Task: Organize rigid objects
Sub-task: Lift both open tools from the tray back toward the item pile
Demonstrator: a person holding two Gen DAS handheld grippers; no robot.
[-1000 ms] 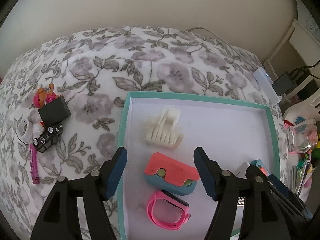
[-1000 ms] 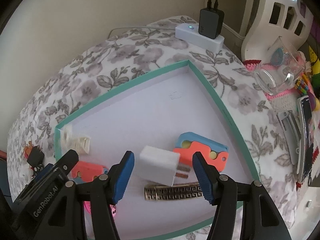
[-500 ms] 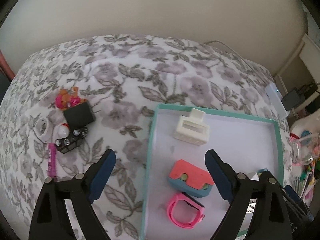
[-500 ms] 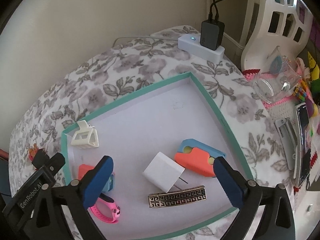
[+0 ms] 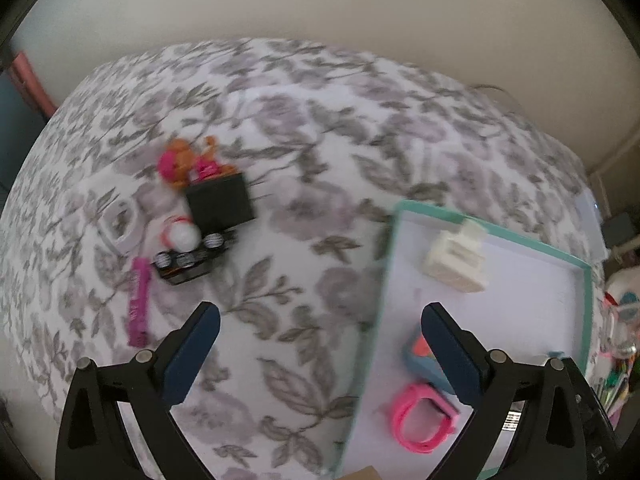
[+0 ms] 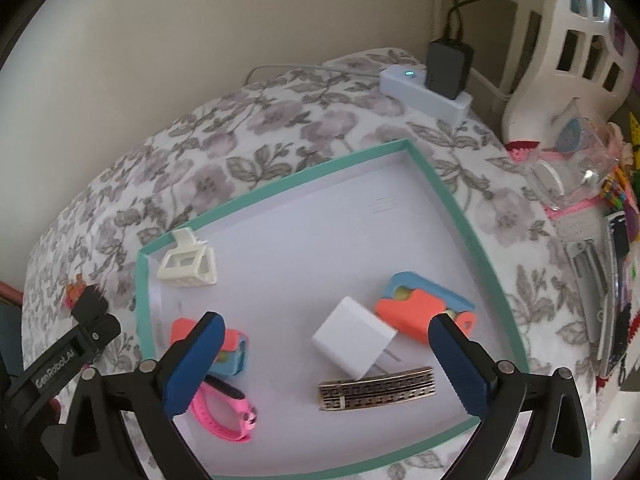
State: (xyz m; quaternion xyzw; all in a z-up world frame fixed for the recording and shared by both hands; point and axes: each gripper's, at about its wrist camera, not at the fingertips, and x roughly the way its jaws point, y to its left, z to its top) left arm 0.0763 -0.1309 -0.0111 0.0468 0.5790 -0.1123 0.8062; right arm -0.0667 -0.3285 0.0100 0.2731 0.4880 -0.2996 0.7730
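A teal-rimmed white tray point(image 6: 460, 208) lies on the floral cloth. It holds a cream hair claw point(image 6: 188, 264), a white charger plug point(image 6: 354, 338), an orange-and-blue case point(image 6: 424, 310), a second such case point(image 6: 232, 354), a pink watch band point(image 6: 224, 410) and a patterned barrette point(image 6: 376, 388). My right gripper point(image 6: 326, 358) is open and empty above the tray's near part. My left gripper point(image 5: 320, 350) is open and empty over the cloth beside the tray's left rim point(image 5: 376, 304). Loose items lie far left: a black cube point(image 5: 220, 202), a black toy car point(image 5: 188, 260), a magenta stick point(image 5: 138, 306).
A white power strip with a black adapter point(image 6: 436, 76) sits at the back right corner. A clear container point(image 6: 568, 172), metal clips point(image 6: 592, 272) and small clutter lie right of the tray. A pink-orange toy point(image 5: 184, 162), a white ring point(image 5: 120, 224) and a white ball point(image 5: 184, 236) lie by the cube.
Both grippers have opened wide and pulled back up from the tray. The right one let go of the white plug. The left gripper swung left, over the cloth toward the loose items.
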